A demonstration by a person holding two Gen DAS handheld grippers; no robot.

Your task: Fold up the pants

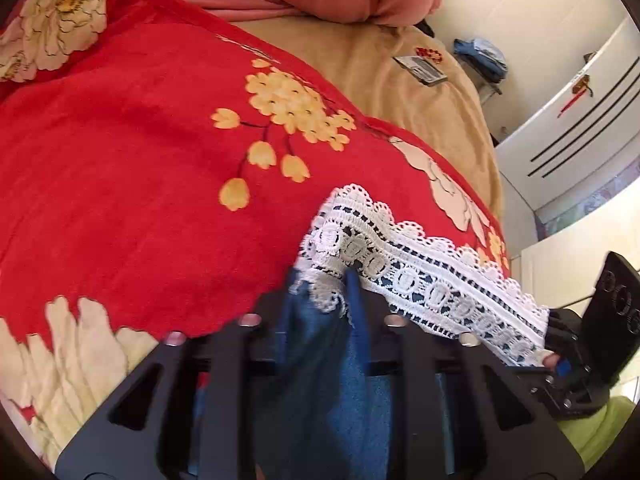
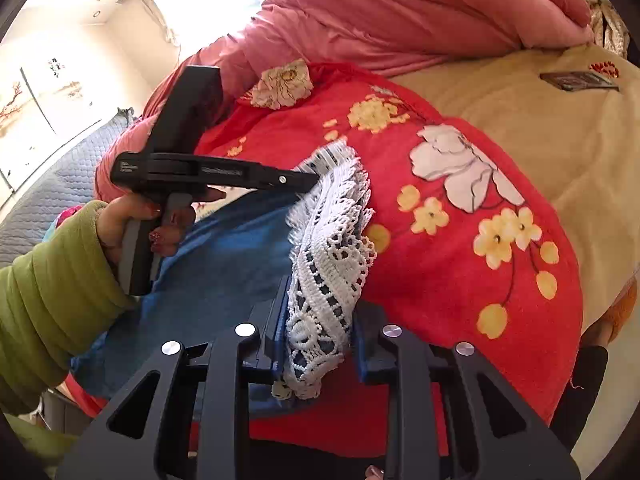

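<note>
The pants (image 1: 320, 380) are blue denim with a white lace hem (image 1: 432, 276). My left gripper (image 1: 322, 300) is shut on the denim and lace at one end of the hem. My right gripper (image 2: 320, 320) is shut on the other end of the lace hem (image 2: 332, 264). The hem is lifted above the red floral blanket (image 1: 140, 160), and the blue fabric (image 2: 224, 248) hangs below between the two grippers. In the right wrist view the left gripper (image 2: 310, 180) shows from the side, held by a hand in a green sleeve. In the left wrist view the right gripper (image 1: 550, 338) is at the lower right.
The red floral blanket (image 2: 460, 240) lies on a bed with a tan blanket (image 2: 540, 128) and a bunched pink duvet (image 2: 420, 12) at the back. A small flat packet (image 2: 576, 80) lies on the tan blanket. A white cabinet (image 1: 572, 120) stands at the right.
</note>
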